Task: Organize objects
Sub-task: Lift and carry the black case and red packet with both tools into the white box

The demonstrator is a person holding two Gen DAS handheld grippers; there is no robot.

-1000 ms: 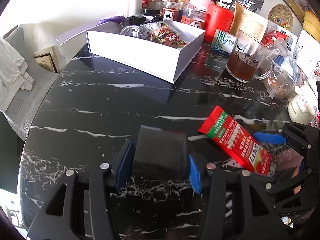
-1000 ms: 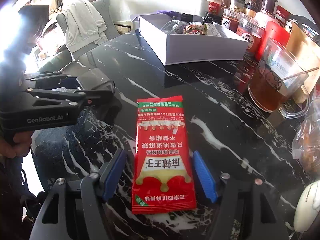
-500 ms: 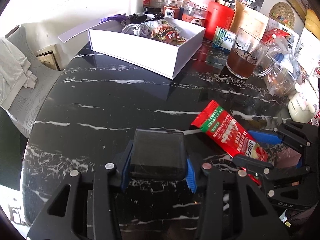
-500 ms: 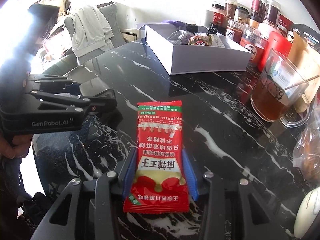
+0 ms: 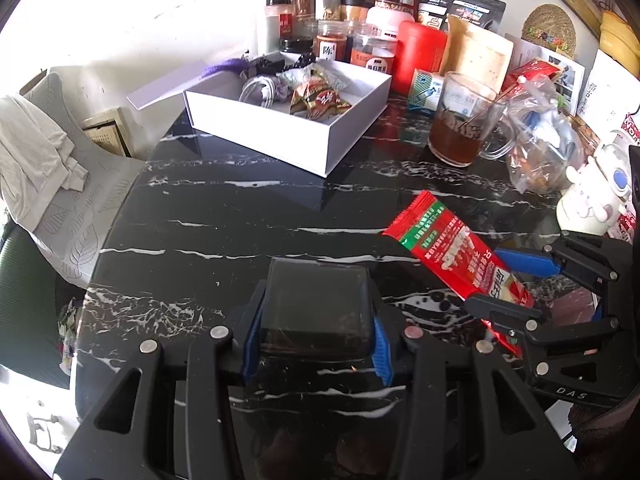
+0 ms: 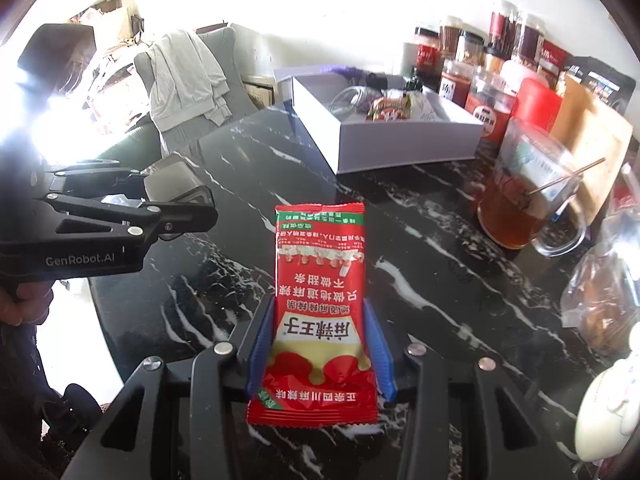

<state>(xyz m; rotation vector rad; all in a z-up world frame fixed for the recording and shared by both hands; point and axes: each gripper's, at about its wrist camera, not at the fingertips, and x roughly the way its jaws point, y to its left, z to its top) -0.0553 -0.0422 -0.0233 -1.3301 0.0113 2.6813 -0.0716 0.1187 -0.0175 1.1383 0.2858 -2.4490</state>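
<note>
The left gripper (image 5: 316, 340) clamps a flat dark pouch (image 5: 316, 304) between its blue pads; the right gripper (image 6: 320, 354) has just closed on a red snack packet (image 6: 320, 300). Beyond both jaws, the white box (image 5: 280, 128) sits on the black table (image 5: 224, 208).

right gripper (image 6: 320, 352) jaws just closing, blue pads now pinch red snack packet (image 6: 320, 300); a second ago they stood wide either side. left gripper (image 5: 316, 340) tightens on dark square pouch (image 5: 316, 304). both items now off black marble table (image 5: 240, 208), packet's far end raised. white box (image 5: 288, 136) sits farther up both views.
</note>
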